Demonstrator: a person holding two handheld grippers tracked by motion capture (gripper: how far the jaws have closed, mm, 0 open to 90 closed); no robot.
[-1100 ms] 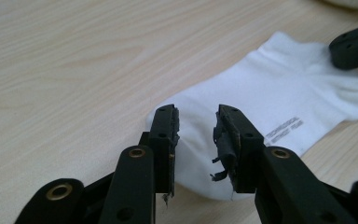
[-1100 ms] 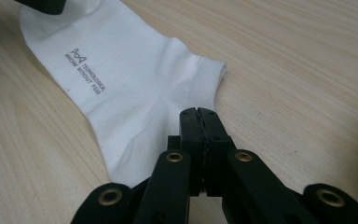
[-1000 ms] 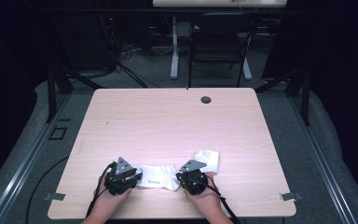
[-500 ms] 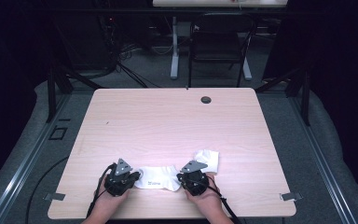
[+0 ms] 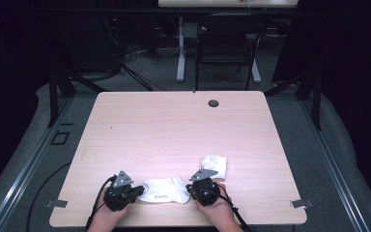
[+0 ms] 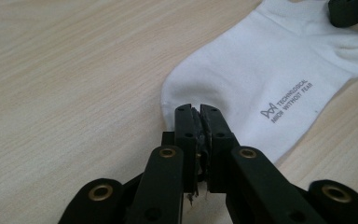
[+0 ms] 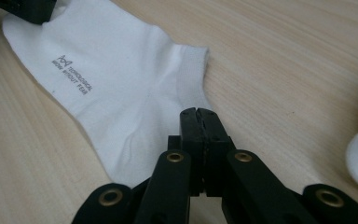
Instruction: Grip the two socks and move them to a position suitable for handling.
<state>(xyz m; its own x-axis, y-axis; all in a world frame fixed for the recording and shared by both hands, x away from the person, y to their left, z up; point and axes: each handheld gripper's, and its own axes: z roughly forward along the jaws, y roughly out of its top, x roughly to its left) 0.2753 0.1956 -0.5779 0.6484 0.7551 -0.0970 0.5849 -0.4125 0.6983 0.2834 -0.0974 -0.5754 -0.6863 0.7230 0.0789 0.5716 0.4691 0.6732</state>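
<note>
Near the worktop's front edge, the flat white sock [image 5: 163,190] is pinched at one end by the just-closed left hand-held gripper [image 6: 199,111] and at the other by the clenched right hand-held gripper [image 7: 199,113]. The sock's grey lettering [image 6: 287,101] is legible in the gripper views.

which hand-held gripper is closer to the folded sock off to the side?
Right. The right hand-held gripper sits just below and left of the folded sock, clamping the flat sock. The left hand-held gripper is at the flat sock's far end.
</note>
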